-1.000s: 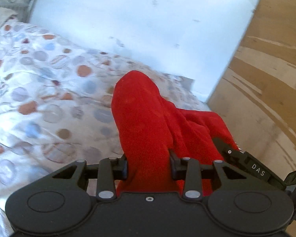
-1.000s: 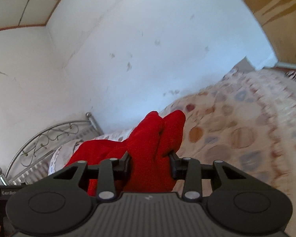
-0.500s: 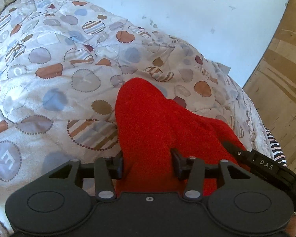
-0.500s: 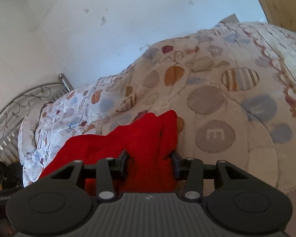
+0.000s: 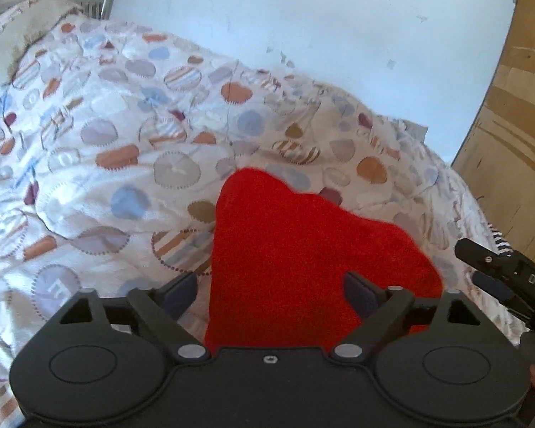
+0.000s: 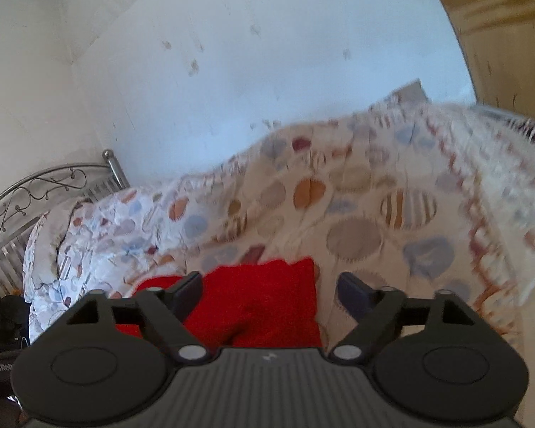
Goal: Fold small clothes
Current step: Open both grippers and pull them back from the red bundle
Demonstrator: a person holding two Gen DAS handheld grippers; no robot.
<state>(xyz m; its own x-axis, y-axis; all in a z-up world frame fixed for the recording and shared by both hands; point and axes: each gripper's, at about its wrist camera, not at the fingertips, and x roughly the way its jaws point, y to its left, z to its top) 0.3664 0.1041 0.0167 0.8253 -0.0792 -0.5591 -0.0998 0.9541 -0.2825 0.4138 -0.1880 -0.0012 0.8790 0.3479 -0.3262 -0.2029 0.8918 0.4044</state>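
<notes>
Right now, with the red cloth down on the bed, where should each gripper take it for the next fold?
Probably by its far corners, coming in low from the near side. The red cloth lies on the quilt, tapering to a raised tip beyond the left gripper; its square corner sits ahead of the right gripper. Both jaws are opening, pads clear of the fabric.

Left wrist view — we look forward and downward along our left gripper (image 5: 269,290), close over the patterned quilt (image 5: 100,164), toward the white wall (image 5: 321,28) with a wooden panel (image 5: 517,125) at right. Right wrist view — we look along our right gripper (image 6: 269,290), set low and near the bed, aimed flatter at that wall. Both share the red garment (image 5: 296,249), quilt, metal headboard (image 6: 35,189) and wall; the right gripper's tip enters the left view's right edge.
</notes>
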